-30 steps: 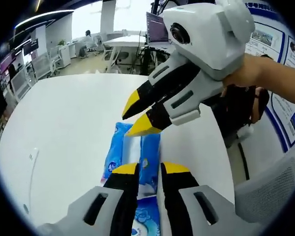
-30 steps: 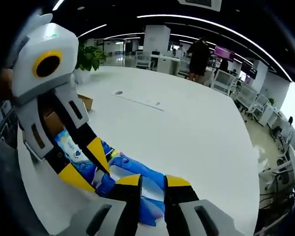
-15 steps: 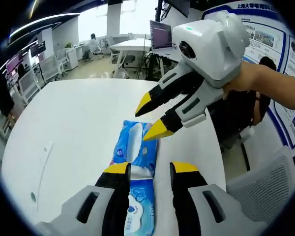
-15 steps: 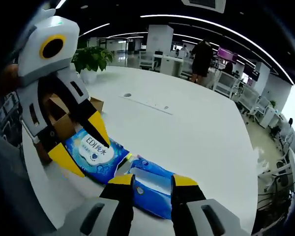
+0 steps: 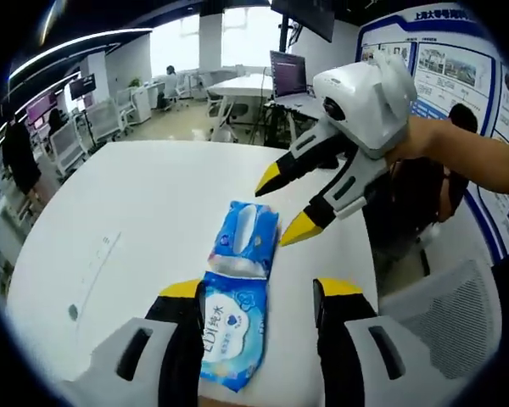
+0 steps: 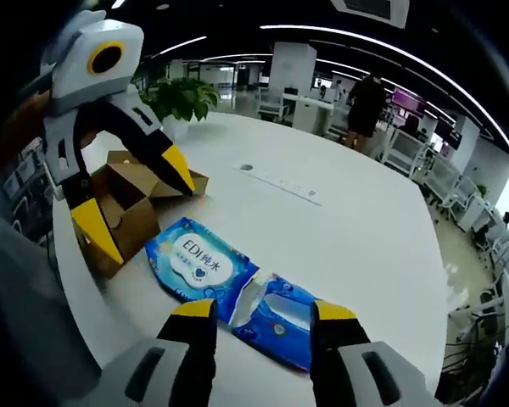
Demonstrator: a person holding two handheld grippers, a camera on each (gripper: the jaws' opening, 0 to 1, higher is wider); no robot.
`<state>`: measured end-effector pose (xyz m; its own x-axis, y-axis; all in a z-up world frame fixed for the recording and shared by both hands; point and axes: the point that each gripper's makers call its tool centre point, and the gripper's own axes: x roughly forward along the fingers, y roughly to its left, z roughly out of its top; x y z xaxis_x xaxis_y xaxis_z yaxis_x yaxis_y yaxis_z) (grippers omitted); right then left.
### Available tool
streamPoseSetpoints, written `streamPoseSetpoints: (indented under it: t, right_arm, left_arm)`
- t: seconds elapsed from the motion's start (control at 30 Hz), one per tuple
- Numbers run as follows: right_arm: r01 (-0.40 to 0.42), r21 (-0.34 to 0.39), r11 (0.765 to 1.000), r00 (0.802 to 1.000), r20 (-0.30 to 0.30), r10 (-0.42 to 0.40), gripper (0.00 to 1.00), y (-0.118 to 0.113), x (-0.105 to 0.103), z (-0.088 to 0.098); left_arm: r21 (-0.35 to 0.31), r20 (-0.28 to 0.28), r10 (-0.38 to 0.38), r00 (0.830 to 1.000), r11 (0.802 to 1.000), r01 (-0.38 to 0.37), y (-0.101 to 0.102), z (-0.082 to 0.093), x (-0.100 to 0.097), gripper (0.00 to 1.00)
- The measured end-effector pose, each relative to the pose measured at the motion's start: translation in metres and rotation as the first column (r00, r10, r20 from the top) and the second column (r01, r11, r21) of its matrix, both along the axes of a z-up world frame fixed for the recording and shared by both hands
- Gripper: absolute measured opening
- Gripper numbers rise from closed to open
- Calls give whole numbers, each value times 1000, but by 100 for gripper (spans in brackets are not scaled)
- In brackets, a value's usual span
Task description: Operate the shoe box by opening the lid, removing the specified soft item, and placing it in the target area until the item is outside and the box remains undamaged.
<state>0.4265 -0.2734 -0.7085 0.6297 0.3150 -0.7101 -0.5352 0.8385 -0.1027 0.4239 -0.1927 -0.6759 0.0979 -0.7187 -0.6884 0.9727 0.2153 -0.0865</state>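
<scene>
Two blue soft packs lie end to end on the white table [image 6: 348,229], touching at a torn-looking seam: the near pack [image 5: 230,326] in the left gripper view carries a white heart-shaped label reading "EDI" with small characters beside it, and the far pack [image 5: 248,237] shows a pale flap on top. In the right gripper view the same labelled pack [image 6: 197,264] lies farther off and the flapped one [image 6: 280,314] sits between the spread jaws. Both the left gripper [image 5: 259,291] and the right gripper [image 6: 263,311] stand released, holding nothing, their yellow-tipped jaws apart above the packs. Beyond the packs, at the table's edge, an opened brown cardboard shoe box [image 6: 127,203] stands with flaps raised. Farther back is a bright open office with desks, chairs, a potted plant [image 6: 178,97] and a standing person [image 6: 365,102].
</scene>
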Motion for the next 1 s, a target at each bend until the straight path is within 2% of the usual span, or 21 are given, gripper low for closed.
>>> streamPoseSetpoints:
  t: [0.27, 0.5, 0.77, 0.9, 1.0]
  right_arm:
    - [-31, -2, 1000, 1000, -1, 31, 47, 16, -10, 6]
    - [-83, -1, 997, 997, -6, 83, 52, 37, -21, 9]
    - [-153, 14, 988, 988, -10, 153, 57, 66, -28, 7]
    - [-182, 18, 983, 983, -12, 182, 59, 79, -31, 7]
    - [-212, 27, 977, 977, -14, 213, 61, 89, -32, 7]
  left_arm:
    - [-24, -5, 52, 999, 998, -52, 32, 6, -8, 61]
    - [-58, 2, 130, 992, 990, -130, 66, 17, -14, 69]
    - [-103, 13, 228, 974, 969, -225, 109, 25, -20, 76]
    - [-104, 23, 261, 965, 961, -258, 128, 26, -22, 79]
    - [-117, 33, 298, 954, 949, -292, 144, 28, -24, 81]
